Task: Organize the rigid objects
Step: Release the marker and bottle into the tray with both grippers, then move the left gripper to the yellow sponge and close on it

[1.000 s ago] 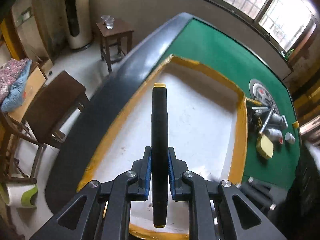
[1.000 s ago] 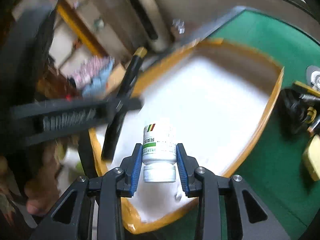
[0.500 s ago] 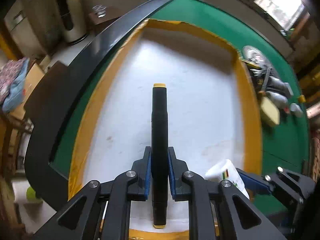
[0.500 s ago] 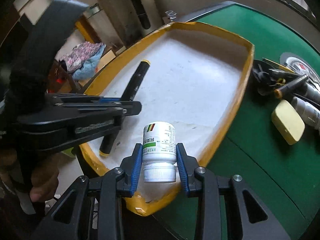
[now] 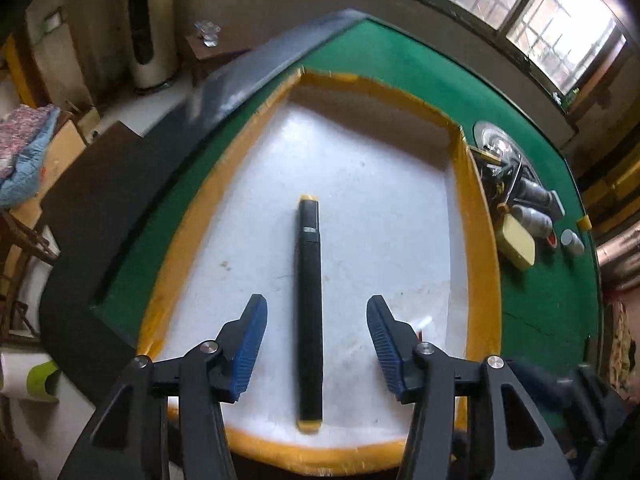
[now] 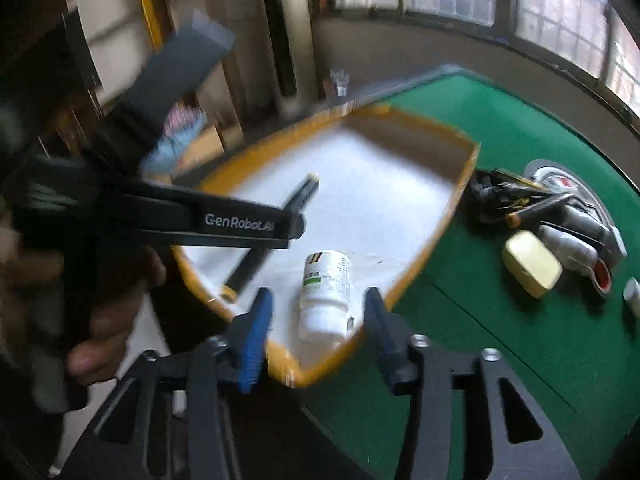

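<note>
With the black marker (image 5: pixel 308 312) and white pill bottle (image 6: pixel 325 292) lying in the yellow-rimmed tray (image 5: pixel 476 240), the left gripper (image 5: pixel 316 344) and right gripper (image 6: pixel 318 332) hang wide open, their placing step apparently done, and the clutter (image 6: pixel 552 232) on the green table (image 6: pixel 500 360) looks next.

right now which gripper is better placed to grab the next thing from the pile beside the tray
Right. The right gripper is open at the tray corner nearest the pile; the left gripper, also open, sits at the tray's far side.

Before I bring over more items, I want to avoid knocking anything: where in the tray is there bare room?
The yellow-rimmed tray has bare white floor beyond the black marker, up to the far wall, and along its left rim. The near right corner holds the white pill bottle. Outside the tray's right rim, the pile with the yellow block is crowded.
</note>
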Demonstrator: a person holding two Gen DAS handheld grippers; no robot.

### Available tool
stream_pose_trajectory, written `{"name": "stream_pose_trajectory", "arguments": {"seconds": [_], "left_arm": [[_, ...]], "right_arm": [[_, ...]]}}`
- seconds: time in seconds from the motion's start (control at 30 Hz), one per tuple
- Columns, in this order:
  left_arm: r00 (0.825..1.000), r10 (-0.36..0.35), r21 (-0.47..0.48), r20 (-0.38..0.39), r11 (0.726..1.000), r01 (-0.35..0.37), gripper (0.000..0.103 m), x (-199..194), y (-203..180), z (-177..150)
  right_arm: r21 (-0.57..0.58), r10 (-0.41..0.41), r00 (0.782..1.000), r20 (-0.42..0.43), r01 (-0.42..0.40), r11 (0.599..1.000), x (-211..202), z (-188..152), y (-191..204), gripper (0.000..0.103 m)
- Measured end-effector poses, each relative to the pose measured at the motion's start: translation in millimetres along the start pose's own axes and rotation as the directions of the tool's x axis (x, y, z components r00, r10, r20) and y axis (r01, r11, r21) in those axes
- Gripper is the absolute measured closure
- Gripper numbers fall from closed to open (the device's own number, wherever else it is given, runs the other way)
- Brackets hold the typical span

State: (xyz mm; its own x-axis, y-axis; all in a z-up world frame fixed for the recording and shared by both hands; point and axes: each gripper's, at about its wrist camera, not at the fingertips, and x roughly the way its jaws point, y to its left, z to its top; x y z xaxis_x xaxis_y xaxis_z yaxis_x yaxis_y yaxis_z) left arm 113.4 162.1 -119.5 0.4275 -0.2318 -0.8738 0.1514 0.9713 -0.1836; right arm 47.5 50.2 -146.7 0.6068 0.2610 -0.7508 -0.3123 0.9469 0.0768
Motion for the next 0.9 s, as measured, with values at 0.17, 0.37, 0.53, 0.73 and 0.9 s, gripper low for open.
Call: {"name": "stream_pose_trajectory", "arguments": {"seconds": [0.17,0.37,0.53,0.73,0.9], "left_arm": [[0.991,0.022,0.076,0.135,0.997,-0.032,0.047,-48,-36,-22],[0.977,-0.112,0.134,0.183,0.987,0.089,0.04,-86,-91,-41],[0.968,-0.155,0.195,0.197,0.974,0.116,0.039,-107,-127,-42],[0.968,-0.157,0.223,0.195,0.968,0.112,0.038,-137,-146,-35],[0.938,-0.165,0.284,0.303,0.956,0.077,0.019,-161,-169,-22]], "right_arm": [[0.16,0.052,0.981,0.189,-0.083,0.984,-63,-33,-33,0.031],[0.354,0.084,0.963,0.255,-0.174,0.919,-108,-70,-82,0.031],[0.351,-0.014,0.963,0.269,-0.085,0.932,-144,-80,-109,0.031],[0.324,-0.051,0.968,0.246,-0.033,0.945,-170,-87,-125,0.031],[0.29,-0.075,0.965,0.25,-0.001,0.957,-185,-81,-131,0.025]]}}
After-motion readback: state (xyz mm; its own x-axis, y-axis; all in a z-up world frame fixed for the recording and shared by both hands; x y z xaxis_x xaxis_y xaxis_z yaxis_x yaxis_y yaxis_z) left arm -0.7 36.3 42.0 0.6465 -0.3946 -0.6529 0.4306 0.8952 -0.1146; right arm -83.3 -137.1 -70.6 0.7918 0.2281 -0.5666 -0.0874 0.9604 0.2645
